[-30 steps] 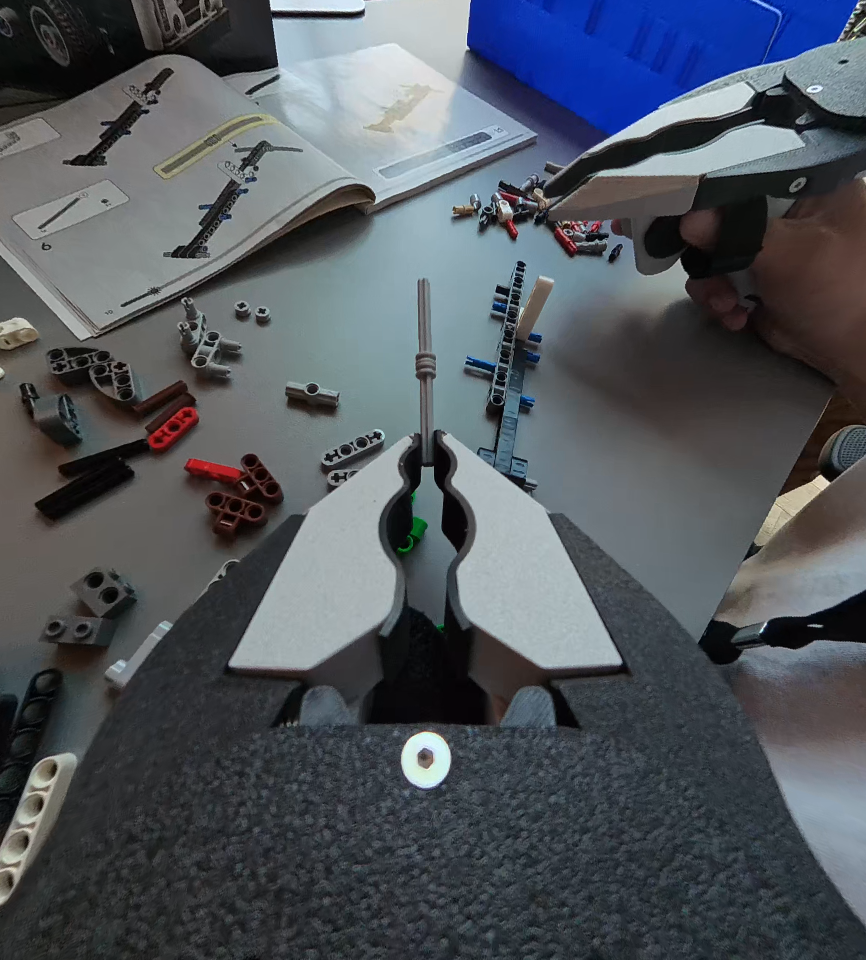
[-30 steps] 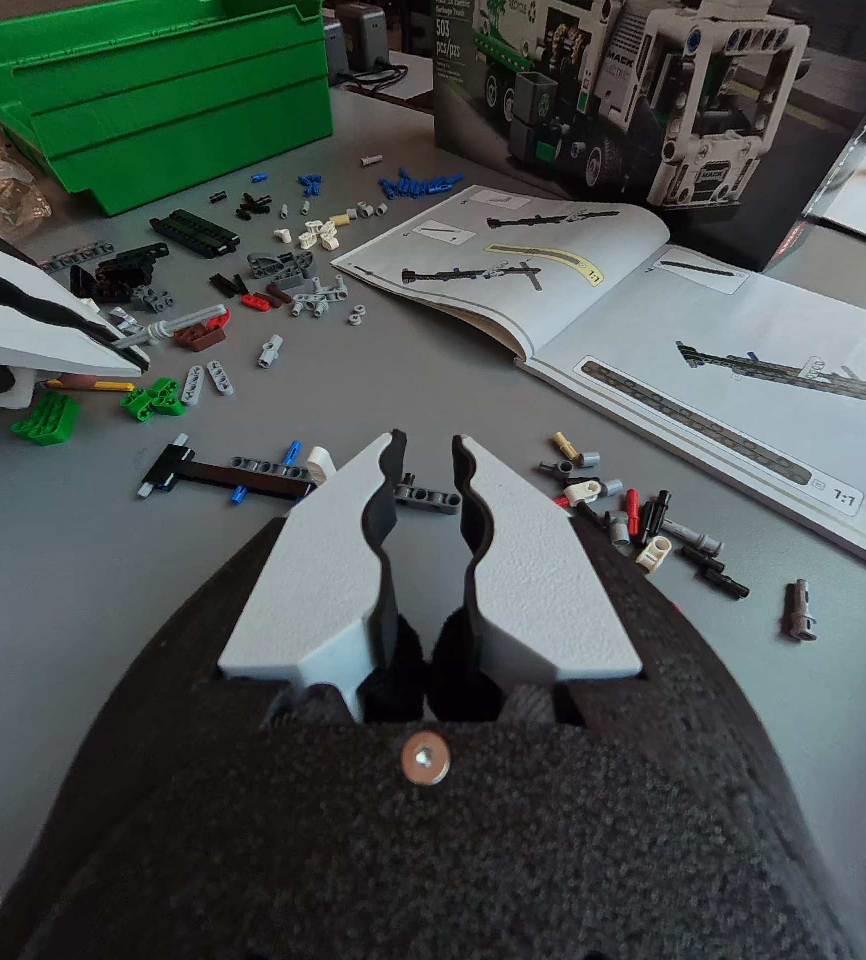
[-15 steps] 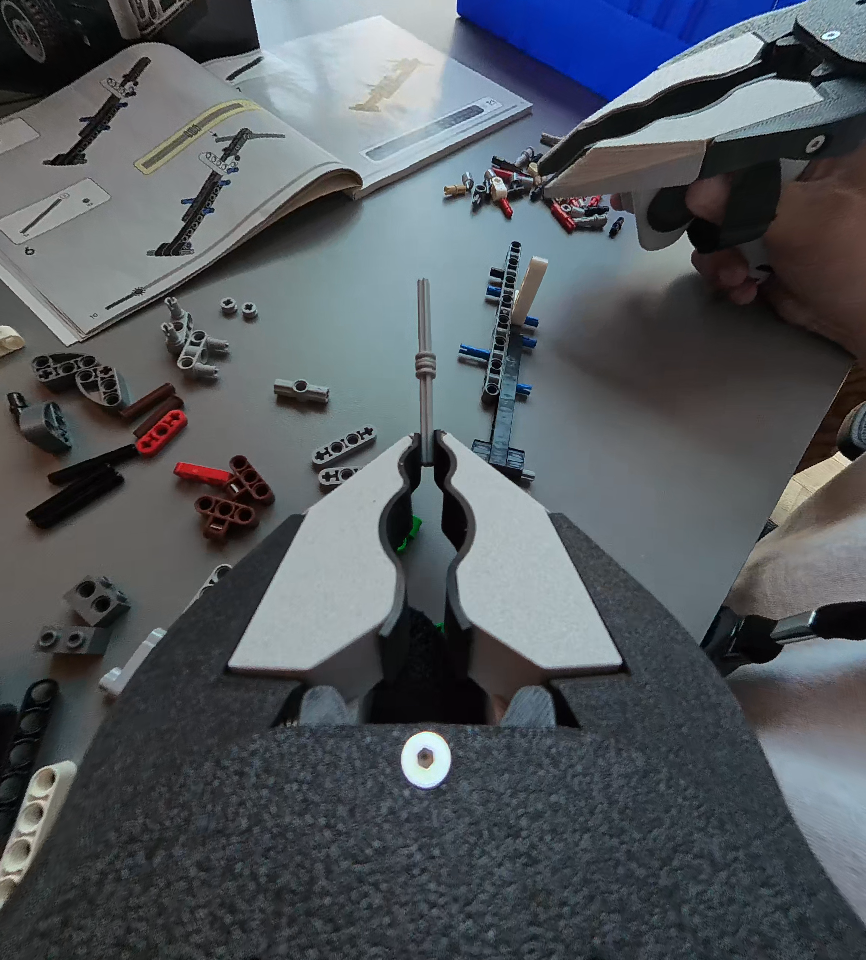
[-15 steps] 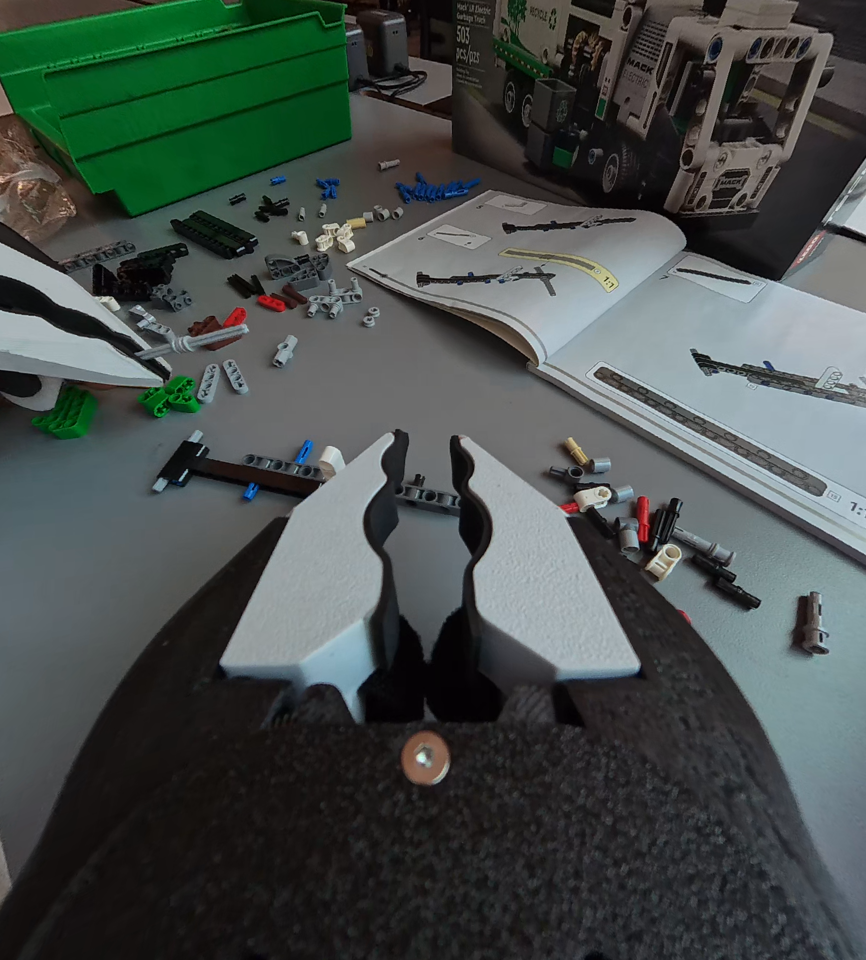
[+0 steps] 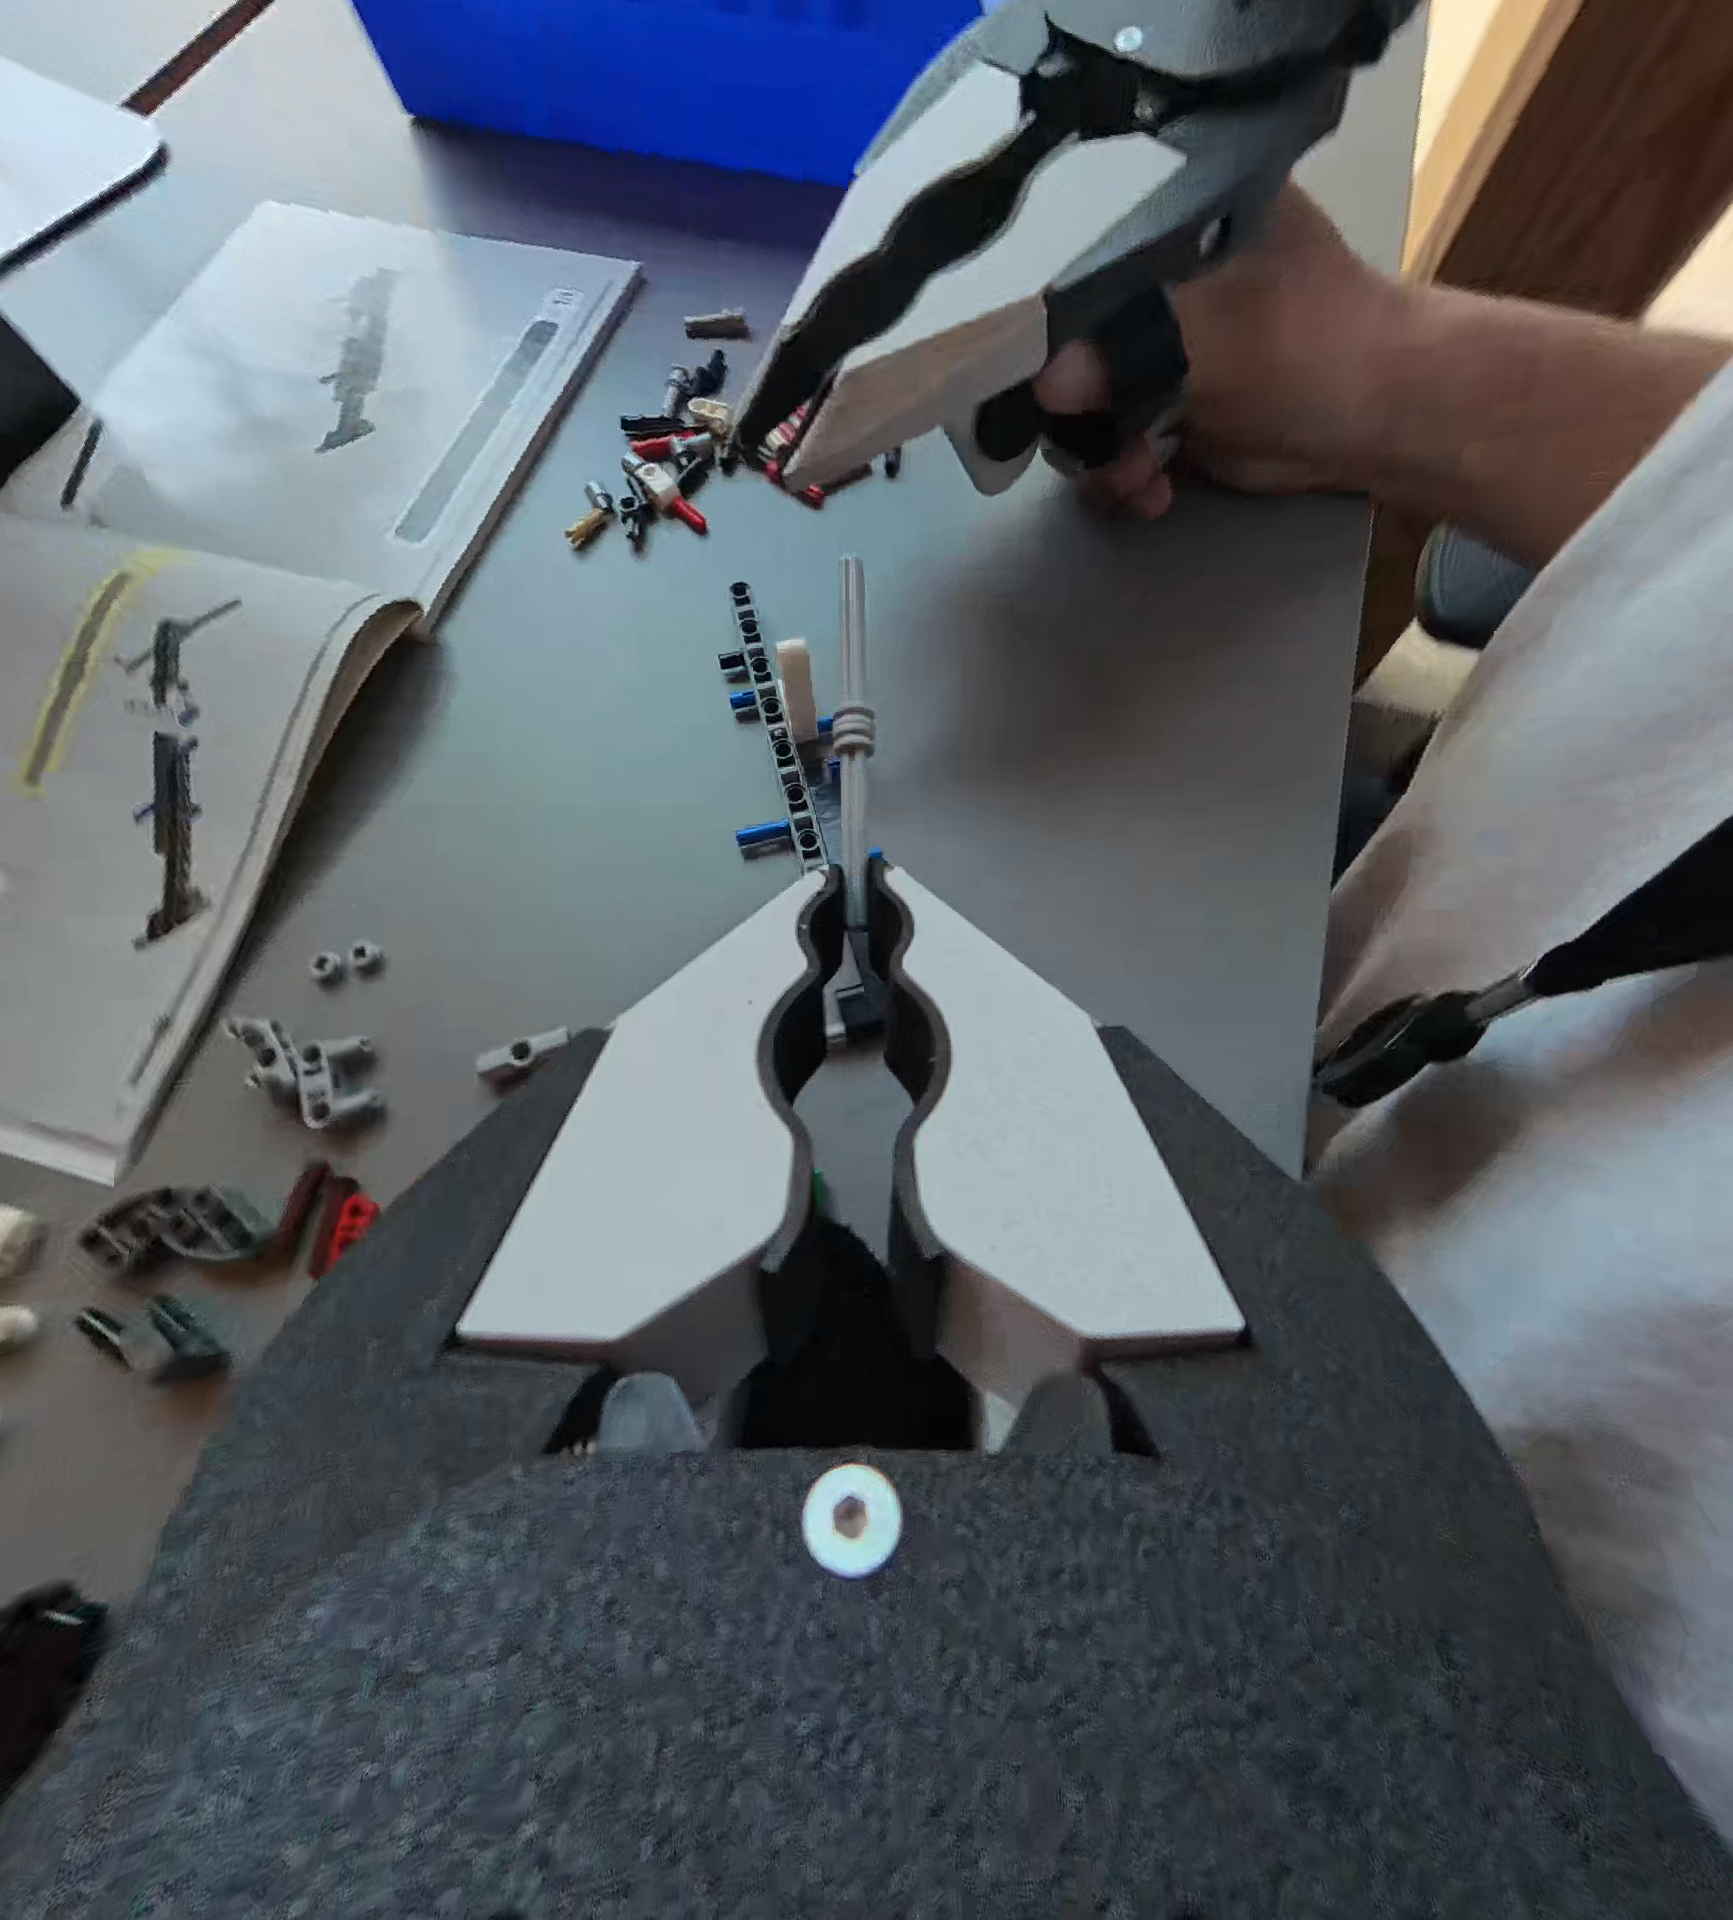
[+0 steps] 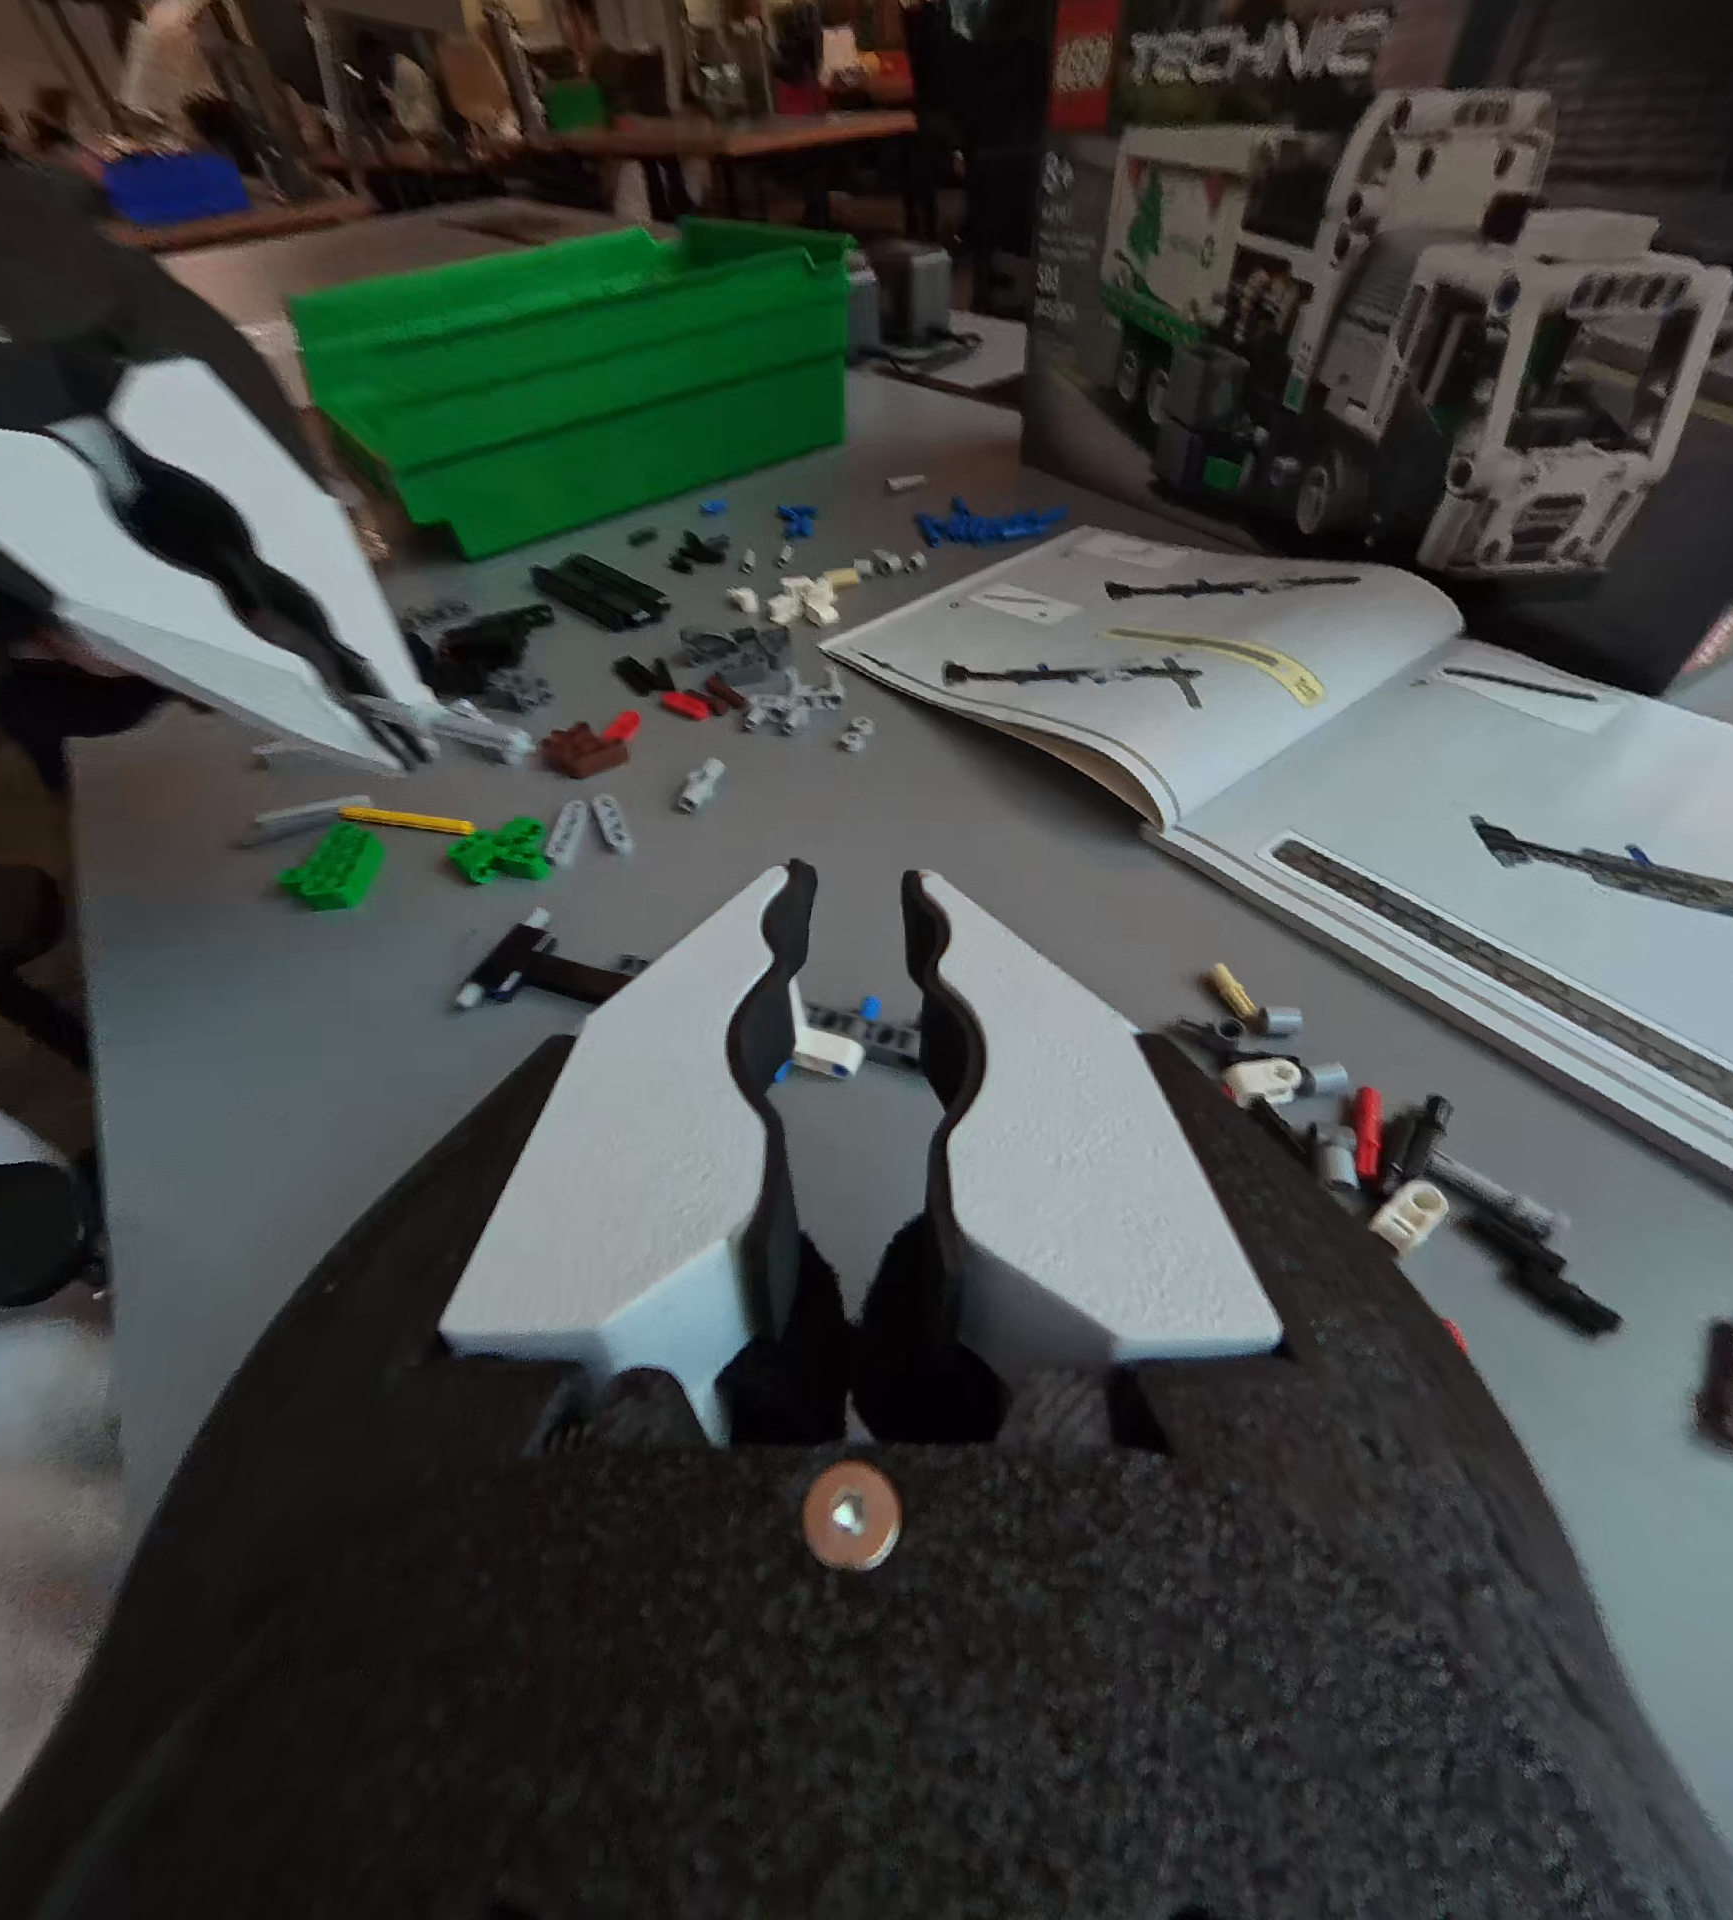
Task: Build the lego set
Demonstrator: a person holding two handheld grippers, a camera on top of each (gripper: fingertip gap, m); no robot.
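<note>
My left gripper is shut on a light grey axle with a bush on it. The axle points forward just above the long dark beam assembly, which lies on the table with blue pins and a white piece. In the right wrist view the left gripper and the axle show at the left. My right gripper is open and empty above the assembly. It shows at the upper right of the left wrist view, over a pile of small pins.
An open instruction booklet lies right of centre with the set's box behind it. A green bin and a blue bin stand at the table's far sides. Loose parts, green pieces and pins are scattered about. The table edge is close. Across from one pair of fingers to the other is roughly 12 cm.
My left gripper has swung right with the axle, which now hangs over the beam assembly. My right gripper has risen and tilted up, still open.
</note>
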